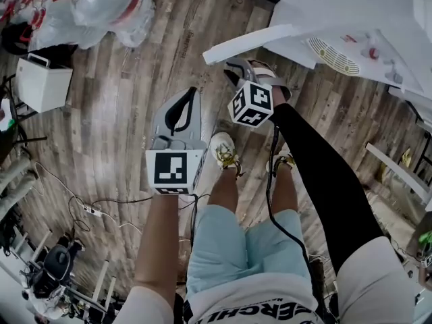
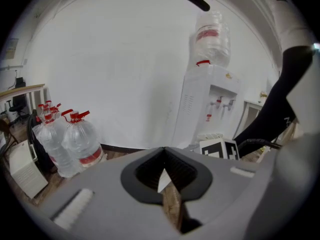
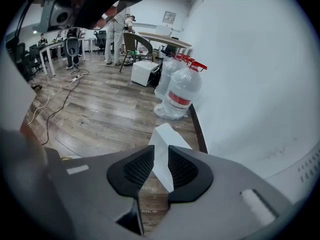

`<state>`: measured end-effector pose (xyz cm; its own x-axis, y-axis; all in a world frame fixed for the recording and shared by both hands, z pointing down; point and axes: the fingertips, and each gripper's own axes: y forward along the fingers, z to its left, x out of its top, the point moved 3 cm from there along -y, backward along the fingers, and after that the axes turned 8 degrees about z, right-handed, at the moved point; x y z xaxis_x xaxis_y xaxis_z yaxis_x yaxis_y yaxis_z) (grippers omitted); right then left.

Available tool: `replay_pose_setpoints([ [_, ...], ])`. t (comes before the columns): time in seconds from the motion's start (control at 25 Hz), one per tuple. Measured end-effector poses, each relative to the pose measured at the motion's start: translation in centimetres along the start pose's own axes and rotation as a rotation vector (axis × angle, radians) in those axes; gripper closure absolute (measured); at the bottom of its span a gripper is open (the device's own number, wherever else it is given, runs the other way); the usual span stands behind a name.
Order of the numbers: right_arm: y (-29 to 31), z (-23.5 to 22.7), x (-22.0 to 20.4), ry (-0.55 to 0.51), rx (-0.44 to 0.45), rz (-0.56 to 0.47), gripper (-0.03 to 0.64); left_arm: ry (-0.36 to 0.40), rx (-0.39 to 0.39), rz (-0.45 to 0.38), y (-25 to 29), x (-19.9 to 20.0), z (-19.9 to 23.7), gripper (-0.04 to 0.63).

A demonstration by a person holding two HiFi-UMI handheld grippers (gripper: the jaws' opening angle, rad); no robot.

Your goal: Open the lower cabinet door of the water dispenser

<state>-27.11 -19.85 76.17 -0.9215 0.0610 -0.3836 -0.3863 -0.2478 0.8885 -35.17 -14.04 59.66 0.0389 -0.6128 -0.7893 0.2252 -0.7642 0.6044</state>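
Right tool [image 3: 160, 150]: jaws narrow, pinching the free edge of the white cabinet door [image 3: 166, 134], which stands part-swung. Best handling is a firm pinch that follows the hinge arc without twisting. Left tool [image 2: 164, 154] is closed, empty and idle alongside. Water dispenser [image 2: 209, 101] stands beyond it.

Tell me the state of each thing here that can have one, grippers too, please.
door: open, its edge gripped.
right gripper: shut on door.
left gripper: shut, empty.
dispenser bottle: mounted neck down.
floor bottles: upright, capped.
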Motion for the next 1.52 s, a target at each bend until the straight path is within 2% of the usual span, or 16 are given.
replay_pose_setpoints([
  [0.32, -7.8, -1.1, -1.7, 0.172, -0.086, -0.035, 0.549, 0.117, -0.098, 0.006, -1.6, 2.4, -4.4, 0.541],
  [0.52, -14.4, -1.6, -3.7, 0.296, -0.145, -0.068, 0.549, 0.218, -0.179, 0.015, -2.5, 3.8, -9.5, 0.541],
  [0.96, -31.8, -2.9, -7.5, 0.582, -0.304, -0.16, 0.549, 0.307, -0.284, -0.029, -6.5, 10.0, -19.5, 0.541],
  [1.24, -41.3, -2.3, -7.9, 0.727, -0.399, -0.263, 0.551, 0.315, -0.276, -0.077, -11.1, 14.2, -24.2, 0.541],
  [1.52, -49.7, -0.9, -8.5, 0.779, -0.478, -0.35, 0.55, 0.338, -0.252, -0.093, -16.3, 15.9, -27.6, 0.541],
])
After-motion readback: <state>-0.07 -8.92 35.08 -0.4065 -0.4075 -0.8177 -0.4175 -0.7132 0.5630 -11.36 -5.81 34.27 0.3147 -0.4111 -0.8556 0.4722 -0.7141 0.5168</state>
